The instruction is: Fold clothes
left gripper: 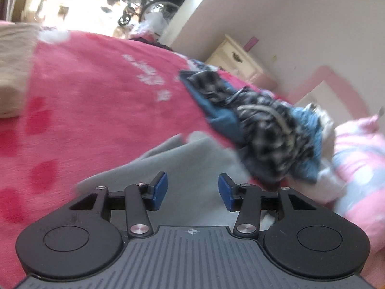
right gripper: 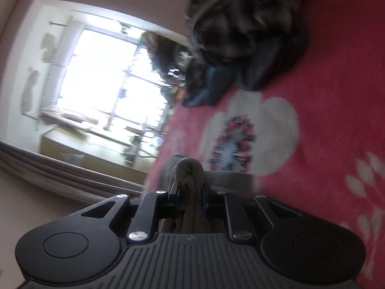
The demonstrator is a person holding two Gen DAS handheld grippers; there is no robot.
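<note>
Blue pads (left gripper: 160, 190) on the left gripper (left gripper: 192, 191) stand apart, with nothing between them. Under them lies a grey cloth (left gripper: 192, 159), spread on a pink blanket (left gripper: 96, 91) with white and red marks. Just past the grey cloth sits a pile of clothes (left gripper: 262, 125): a black-and-white checked piece on top of something blue. More pink and white bedding (left gripper: 361, 159) lies beside the pile, on the picture's right. A cream drawer unit (left gripper: 235, 57) stands by the wall behind the bed. This view is blurry.

From the right wrist, the right gripper (right gripper: 191, 198) is pinched tight on a bunched fold of the grey cloth (right gripper: 189, 171), which pokes out past the tips. The pink blanket (right gripper: 336, 96) shows a big white flower shape (right gripper: 272, 130). The dark pile of clothes (right gripper: 240, 31) rests farther off on the blanket. A bright window (right gripper: 101, 77) fills the picture's left side.
</note>
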